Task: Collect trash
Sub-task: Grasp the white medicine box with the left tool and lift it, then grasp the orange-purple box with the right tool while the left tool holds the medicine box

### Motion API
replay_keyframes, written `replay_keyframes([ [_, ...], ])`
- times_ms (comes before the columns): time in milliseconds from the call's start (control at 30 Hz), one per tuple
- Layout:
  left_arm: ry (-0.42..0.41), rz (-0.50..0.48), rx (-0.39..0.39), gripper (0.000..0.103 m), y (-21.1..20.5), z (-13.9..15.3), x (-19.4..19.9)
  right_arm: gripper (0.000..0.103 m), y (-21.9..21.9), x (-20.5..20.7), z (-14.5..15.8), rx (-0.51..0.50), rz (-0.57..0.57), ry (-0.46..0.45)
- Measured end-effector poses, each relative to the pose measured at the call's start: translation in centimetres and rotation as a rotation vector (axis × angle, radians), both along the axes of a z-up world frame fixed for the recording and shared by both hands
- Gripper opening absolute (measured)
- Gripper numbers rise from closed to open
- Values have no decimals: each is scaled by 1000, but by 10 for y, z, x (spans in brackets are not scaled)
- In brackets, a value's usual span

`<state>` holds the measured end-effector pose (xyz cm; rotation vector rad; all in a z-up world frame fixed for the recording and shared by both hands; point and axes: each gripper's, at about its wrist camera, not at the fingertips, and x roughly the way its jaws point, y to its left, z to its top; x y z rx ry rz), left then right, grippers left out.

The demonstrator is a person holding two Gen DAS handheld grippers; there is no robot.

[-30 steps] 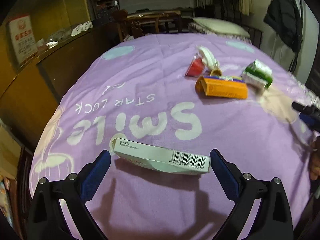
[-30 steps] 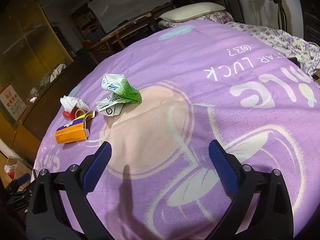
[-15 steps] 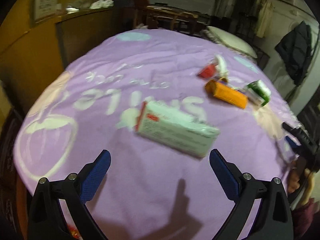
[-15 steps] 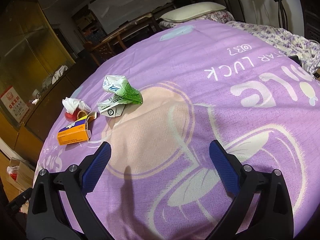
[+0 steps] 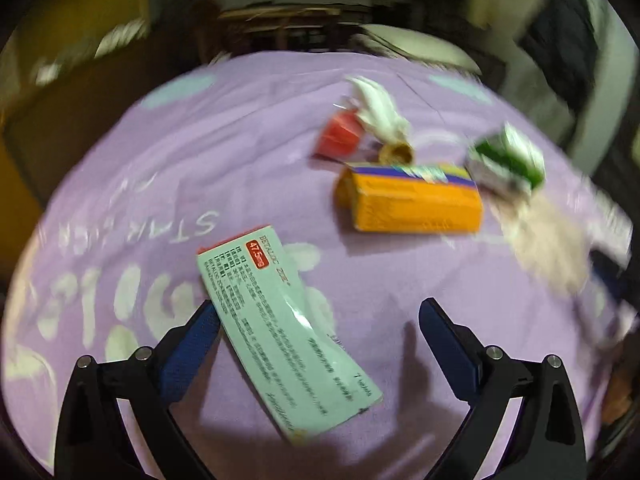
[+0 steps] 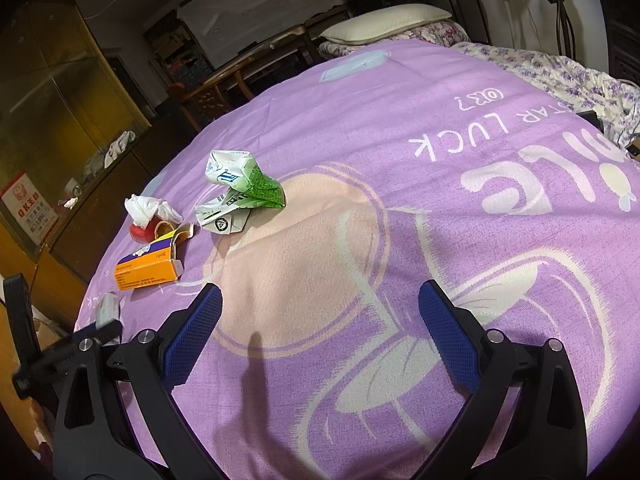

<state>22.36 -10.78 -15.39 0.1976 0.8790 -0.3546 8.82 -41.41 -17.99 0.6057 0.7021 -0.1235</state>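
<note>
A pale green medicine box lies on the purple bedspread, slanted between the fingers of my open left gripper; its left edge is by the left finger. Beyond it lie an orange box, a red cup with white tissue and a crumpled green-white carton. My right gripper is open and empty above the bedspread. In the right wrist view the orange box, the red cup and the carton lie at the left.
The bed's left edge drops toward a wooden cabinet. A pillow lies at the head of the bed. The left gripper shows at the right view's left edge, with the box beside it.
The left gripper has swung over the pale green box, which now lies slanted between its fingers, face side up. The left view is blurred by motion. The right gripper has barely moved.
</note>
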Motion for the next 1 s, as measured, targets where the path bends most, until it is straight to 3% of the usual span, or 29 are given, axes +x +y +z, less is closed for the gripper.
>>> replay_keyframes([
  [100, 8, 2, 29, 97, 5, -10, -4, 95, 0, 0, 0, -4, 0, 3],
  [233, 51, 84, -95, 97, 40, -10, 7, 95, 1, 1, 0, -15, 1, 10],
  [367, 79, 123, -166, 97, 63, -14, 17, 95, 6, 3, 0, -37, 3, 23],
  [600, 62, 124, -165, 97, 68, -13, 9, 95, 18, 1, 6, -104, 19, 27],
  [633, 56, 133, -170, 94, 70, -11, 8, 95, 22, 1, 9, -119, 31, 17],
  [800, -2, 147, -95, 56, 76, -9, -3, 95, 73, 17, 23, -164, 226, -33],
  [867, -18, 138, -85, 49, 86, -11, -8, 94, 101, 34, 28, -192, 320, -45],
  [1000, -26, 125, -105, 49, 92, -13, -10, 94, 144, 66, 40, -290, 437, -79],
])
